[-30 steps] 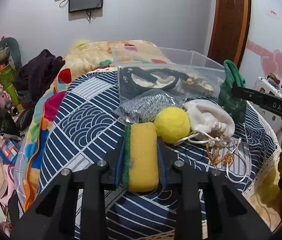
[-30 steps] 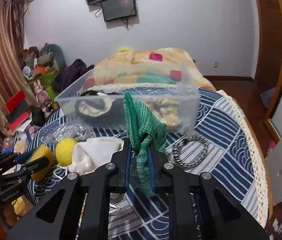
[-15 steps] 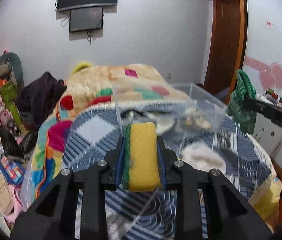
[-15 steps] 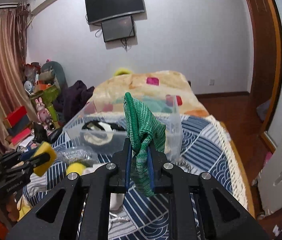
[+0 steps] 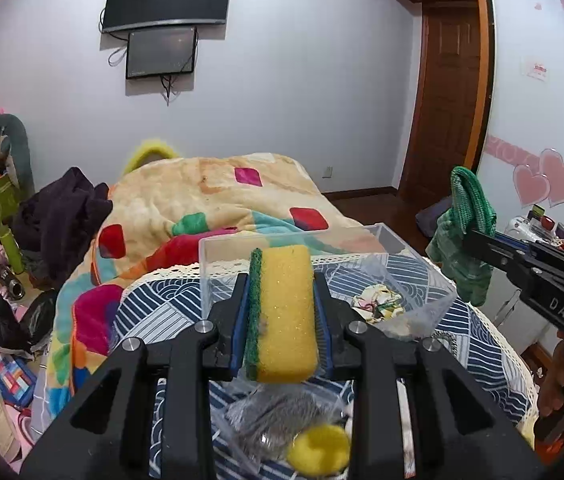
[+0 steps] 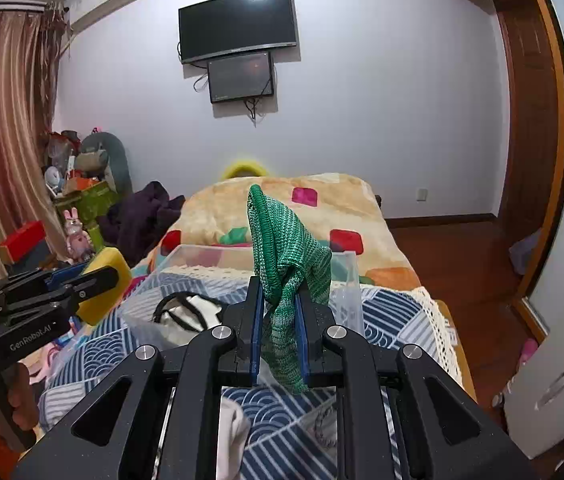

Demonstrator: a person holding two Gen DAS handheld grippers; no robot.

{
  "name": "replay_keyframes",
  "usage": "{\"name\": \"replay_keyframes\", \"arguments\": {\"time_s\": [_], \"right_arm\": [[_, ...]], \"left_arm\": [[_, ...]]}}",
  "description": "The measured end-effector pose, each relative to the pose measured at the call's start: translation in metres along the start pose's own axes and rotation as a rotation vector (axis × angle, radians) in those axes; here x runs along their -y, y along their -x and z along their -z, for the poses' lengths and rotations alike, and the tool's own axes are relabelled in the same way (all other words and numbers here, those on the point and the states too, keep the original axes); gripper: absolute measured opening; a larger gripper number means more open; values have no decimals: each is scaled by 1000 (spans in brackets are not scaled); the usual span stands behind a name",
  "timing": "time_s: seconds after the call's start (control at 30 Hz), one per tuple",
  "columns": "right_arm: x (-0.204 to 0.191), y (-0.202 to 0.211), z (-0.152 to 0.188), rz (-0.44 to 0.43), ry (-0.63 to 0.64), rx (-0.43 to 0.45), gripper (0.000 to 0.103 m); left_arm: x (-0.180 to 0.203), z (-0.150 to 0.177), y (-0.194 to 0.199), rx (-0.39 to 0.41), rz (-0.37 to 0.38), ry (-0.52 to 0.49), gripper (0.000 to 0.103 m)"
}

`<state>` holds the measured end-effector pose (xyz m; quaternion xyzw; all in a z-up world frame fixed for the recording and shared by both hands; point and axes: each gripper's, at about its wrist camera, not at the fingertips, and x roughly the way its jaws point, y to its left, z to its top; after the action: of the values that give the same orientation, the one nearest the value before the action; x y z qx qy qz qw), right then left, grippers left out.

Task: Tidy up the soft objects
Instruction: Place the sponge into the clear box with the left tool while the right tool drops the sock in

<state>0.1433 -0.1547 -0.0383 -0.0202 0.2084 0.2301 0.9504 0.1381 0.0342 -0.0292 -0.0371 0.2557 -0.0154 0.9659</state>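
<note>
While both are lifted over the bed | left tool (image 5: pixel 280 312) squeezes sponge (image 5: pixel 282 312) | right tool (image 6: pixel 278 320) pinches green cloth (image 6: pixel 287 264) | clear box (image 5: pixel 409 256) below, probably their home

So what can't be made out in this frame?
- Left wrist view: yellow ball, blurred and partly behind the fingers.
- Right wrist view: clear bin contents, mostly hidden behind the green knit cloth.
- Right wrist view: sponge, partly hidden by the left gripper.

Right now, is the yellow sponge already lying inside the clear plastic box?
No, the yellow sponge is clamped in the left gripper, held up in front of the clear plastic box.
</note>
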Motion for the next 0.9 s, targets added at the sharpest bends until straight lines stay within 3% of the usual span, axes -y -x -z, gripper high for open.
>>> {"name": "replay_keyframes", "arguments": {"time_s": [0.4, 0.77, 0.87, 0.9], "right_arm": [[-4, -59, 3, 52, 63, -150, 13], [-5, -79, 14, -2, 73, -271, 15], [-4, -79, 14, -33, 61, -288, 23], [-4, -77, 15, -46, 59, -291, 31]], "left_arm": [[5, 0, -68, -118, -35, -26, 29], [11, 11, -96, -200, -41, -46, 29], [12, 13, -94, -213, -33, -46, 34], [12, 14, -92, -213, -27, -45, 38]]}}
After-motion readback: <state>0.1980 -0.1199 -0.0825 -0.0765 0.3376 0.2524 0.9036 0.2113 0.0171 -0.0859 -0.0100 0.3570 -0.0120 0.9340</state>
